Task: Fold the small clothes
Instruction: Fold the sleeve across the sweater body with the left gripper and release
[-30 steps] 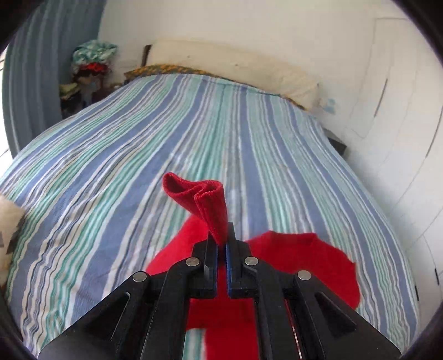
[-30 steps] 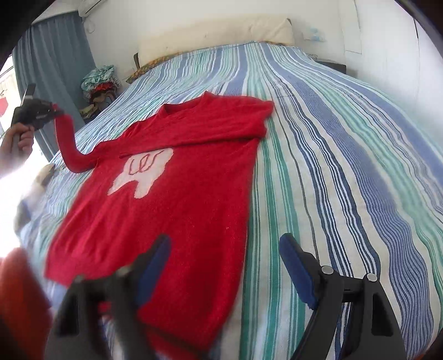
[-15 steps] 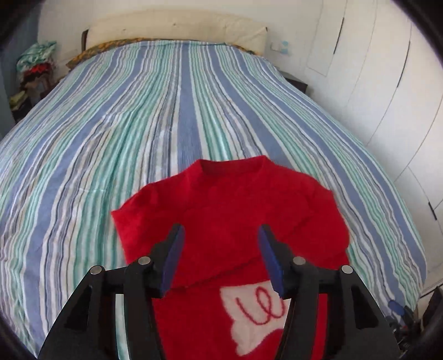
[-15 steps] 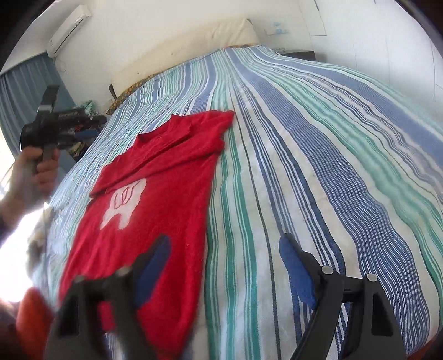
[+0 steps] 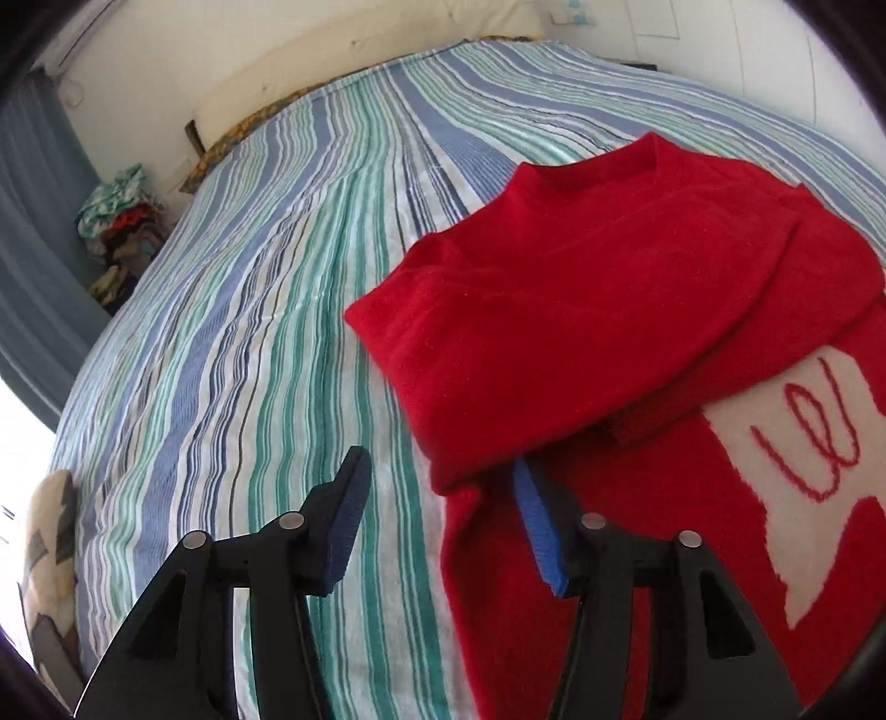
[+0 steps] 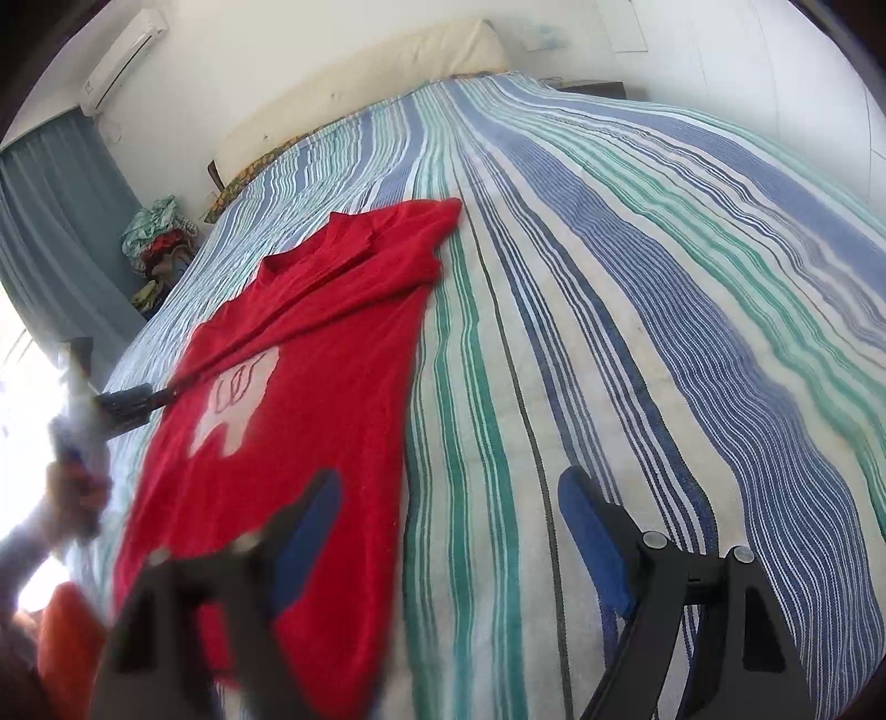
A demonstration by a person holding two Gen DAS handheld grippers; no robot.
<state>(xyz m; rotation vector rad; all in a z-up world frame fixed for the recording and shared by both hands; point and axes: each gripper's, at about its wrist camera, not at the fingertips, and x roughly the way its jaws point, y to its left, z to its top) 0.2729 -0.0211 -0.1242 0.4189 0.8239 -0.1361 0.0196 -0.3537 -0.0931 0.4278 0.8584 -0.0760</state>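
Note:
A small red sweater with a white patch lies flat on the striped bed, both sleeves folded across its chest. My left gripper is open at the sweater's left edge, its right finger by the folded sleeve. In the right wrist view the sweater lies left of centre. My right gripper is open and empty above the bed near the sweater's lower right side. The left gripper shows there at the sweater's left edge.
A long cream pillow lies at the head of the bed. A pile of clothes sits by the blue curtain on the left. White wardrobe doors stand on the right. A patterned cushion lies at the left bed edge.
My left gripper let go of the left sleeve, which now lies folded across the chest, and moved down to the sweater's left edge. My right gripper stayed open and shifted slightly.

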